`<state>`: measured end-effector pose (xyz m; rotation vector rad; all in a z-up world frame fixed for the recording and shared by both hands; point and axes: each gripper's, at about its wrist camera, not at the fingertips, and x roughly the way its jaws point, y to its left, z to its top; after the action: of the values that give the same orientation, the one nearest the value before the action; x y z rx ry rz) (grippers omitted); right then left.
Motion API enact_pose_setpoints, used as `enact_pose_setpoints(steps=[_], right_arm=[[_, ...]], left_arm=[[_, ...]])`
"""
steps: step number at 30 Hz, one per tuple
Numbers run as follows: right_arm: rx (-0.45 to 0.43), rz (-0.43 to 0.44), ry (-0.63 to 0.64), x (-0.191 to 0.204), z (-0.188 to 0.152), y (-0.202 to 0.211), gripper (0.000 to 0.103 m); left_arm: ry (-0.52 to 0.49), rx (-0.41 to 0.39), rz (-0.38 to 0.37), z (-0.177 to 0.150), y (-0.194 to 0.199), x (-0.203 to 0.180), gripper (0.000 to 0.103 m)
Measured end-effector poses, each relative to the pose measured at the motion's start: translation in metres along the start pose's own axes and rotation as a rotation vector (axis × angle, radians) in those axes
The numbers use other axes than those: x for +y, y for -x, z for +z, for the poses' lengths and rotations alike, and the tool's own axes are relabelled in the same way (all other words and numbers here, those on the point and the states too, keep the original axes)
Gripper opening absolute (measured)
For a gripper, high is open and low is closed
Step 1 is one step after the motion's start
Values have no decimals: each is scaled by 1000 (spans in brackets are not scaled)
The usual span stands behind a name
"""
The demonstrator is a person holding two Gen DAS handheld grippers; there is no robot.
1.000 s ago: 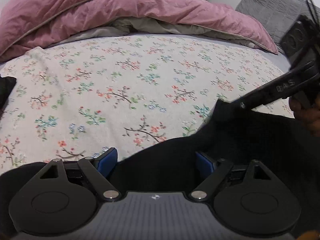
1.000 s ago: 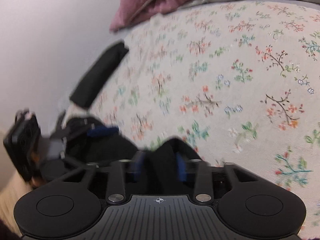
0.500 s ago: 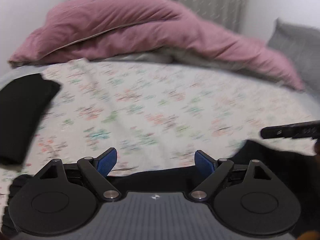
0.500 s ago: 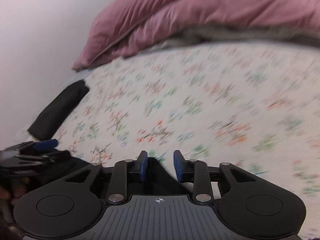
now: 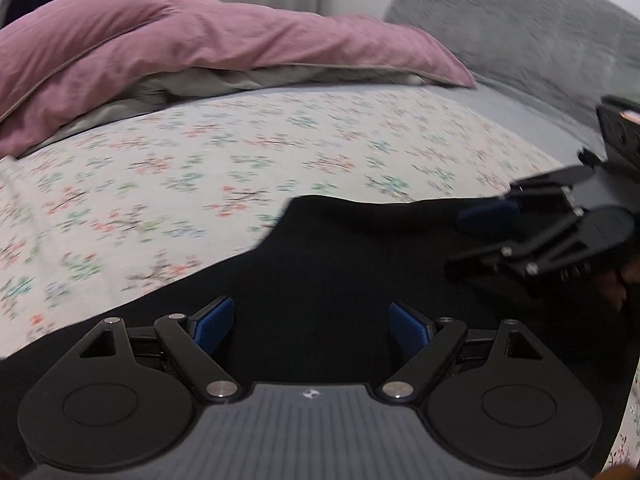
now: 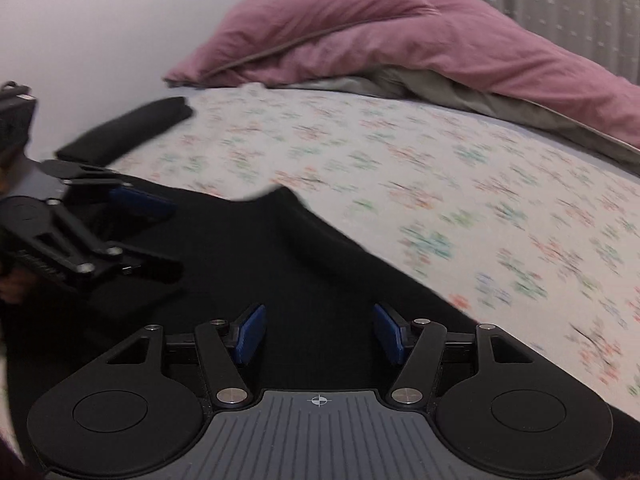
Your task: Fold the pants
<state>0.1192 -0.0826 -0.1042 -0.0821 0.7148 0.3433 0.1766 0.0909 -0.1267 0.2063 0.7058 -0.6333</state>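
Floral bedsheet [image 5: 248,152] stretching wide and bare toward pink duvet [image 5: 192,48] at far edge. Black pants [image 5: 352,264] spread across near side, far corner peaked. Left gripper [image 5: 310,326] angled down above pants, jaws spread, nothing pinched. Right gripper [image 6: 318,334] likewise, jaws just opened, pads clear of cloth. Folded black garment [image 6: 128,130] far left.

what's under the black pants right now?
The black pants lie on the floral bedsheet, which shows around them. Whatever else sits beneath the fabric is covered.
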Motion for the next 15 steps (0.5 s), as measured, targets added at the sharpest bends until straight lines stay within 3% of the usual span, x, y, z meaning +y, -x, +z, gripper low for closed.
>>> enact_pose_setpoints(steps=[5,9,12,15], right_arm=[[-36,29,-43,-35,-14,15,57],[-48,-37,-32,-46,-21,24,57],[-56,-78,-53,-49,-27,39,65],[-29,-114,21,-47,-38,46,68]], left_arm=[[4,5,-30,12,-20,-12,103],[-10,0,-27,21,-36,-27,103],[-20,-10,-10,25,-46,-38,103],[-31,-18,25,24,-54,-42,103]])
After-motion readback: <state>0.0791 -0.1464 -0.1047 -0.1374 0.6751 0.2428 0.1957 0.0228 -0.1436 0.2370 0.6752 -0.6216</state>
